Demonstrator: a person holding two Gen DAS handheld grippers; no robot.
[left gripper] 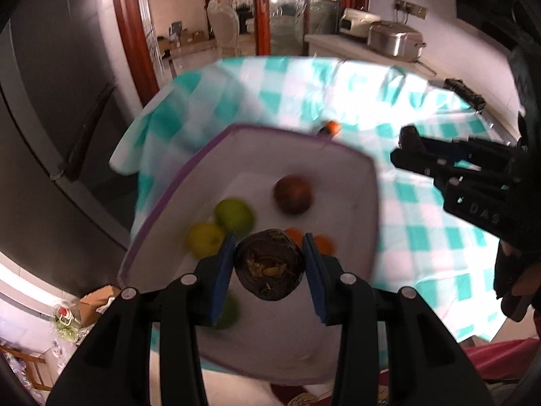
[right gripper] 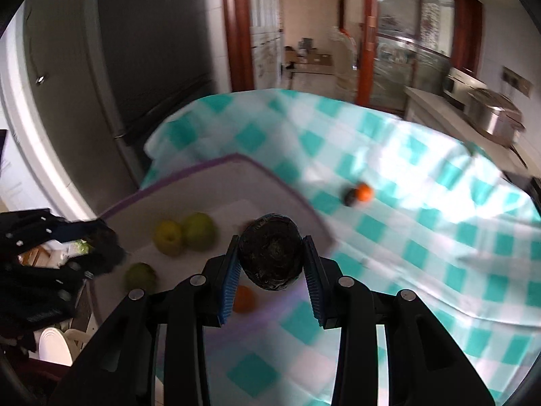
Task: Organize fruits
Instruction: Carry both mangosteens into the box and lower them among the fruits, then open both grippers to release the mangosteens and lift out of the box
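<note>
The left dark fruit [left gripper: 268, 264] is clamped between the blue pads of my left gripper [left gripper: 268, 248], hanging over the bare floor of the white tray [left gripper: 341, 182], with green, red-brown and orange fruit already lying just beyond it. The right dark fruit [right gripper: 270, 253] is likewise pinched in my right gripper [right gripper: 270, 248], but over the tray's purple corner rim, tray interior ahead and to the left. In my judgement the left hand is better placed to release first; an orange fruit [right gripper: 364, 192] remains out on the checked cloth [right gripper: 422, 237].

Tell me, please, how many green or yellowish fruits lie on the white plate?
3. A yellowish fruit and a greener fruit sit side by side; the third fruit lies apart, nearer the camera. The held dark fruit may hide more.
</note>
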